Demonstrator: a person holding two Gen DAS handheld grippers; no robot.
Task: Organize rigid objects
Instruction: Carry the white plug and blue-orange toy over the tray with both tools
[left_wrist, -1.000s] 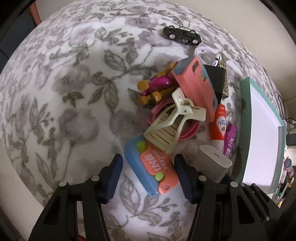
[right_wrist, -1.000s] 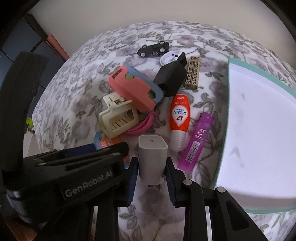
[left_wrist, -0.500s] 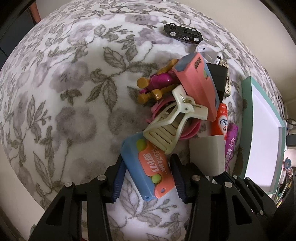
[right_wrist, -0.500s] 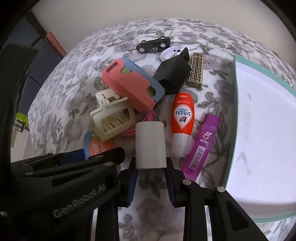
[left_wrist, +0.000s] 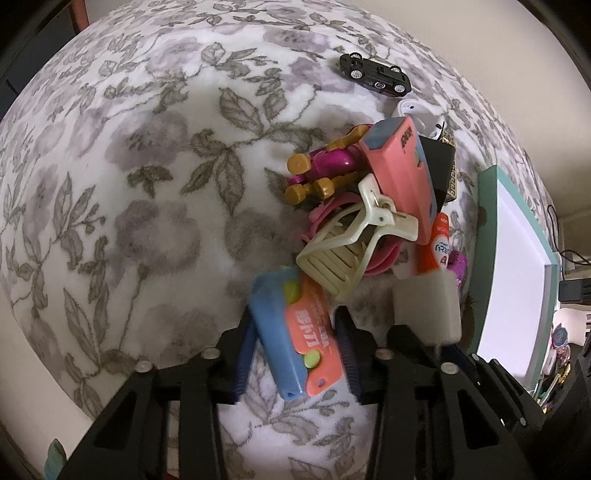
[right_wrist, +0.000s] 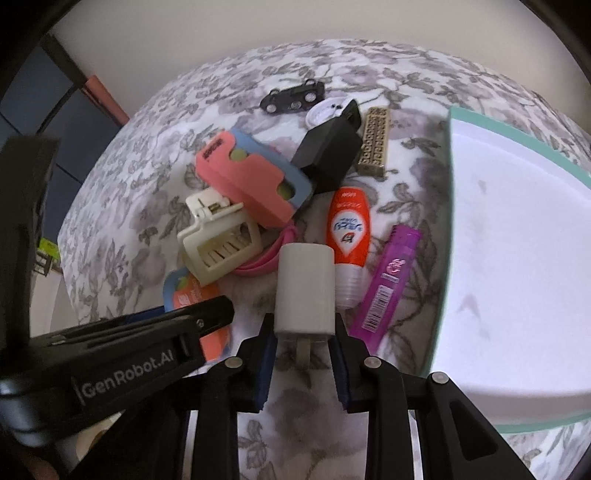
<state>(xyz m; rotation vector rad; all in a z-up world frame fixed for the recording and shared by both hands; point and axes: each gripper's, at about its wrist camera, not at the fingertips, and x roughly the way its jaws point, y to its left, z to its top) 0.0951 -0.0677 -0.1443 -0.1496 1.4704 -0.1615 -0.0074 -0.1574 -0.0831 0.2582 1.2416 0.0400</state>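
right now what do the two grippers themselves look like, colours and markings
Both are matte black plastic frames with triangular cut-outs and small silver screw heads. The left gripper and right gripper have dark blue ribbed pads inside the fingers. White "GenRobot.AI" lettering runs along the left one's side. No cables or sleeves show.

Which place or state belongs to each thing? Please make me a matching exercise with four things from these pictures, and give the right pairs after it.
Things
1. white charger
2. blue and orange case
3. toy car
4. purple lighter

Places or states
A. lies on the cloth next to the tray
B. between the fingers of the left gripper
C. lies alone at the far end of the pile
D. held by the right gripper

Pairs: 1-D, 2-B, 3-C, 4-A
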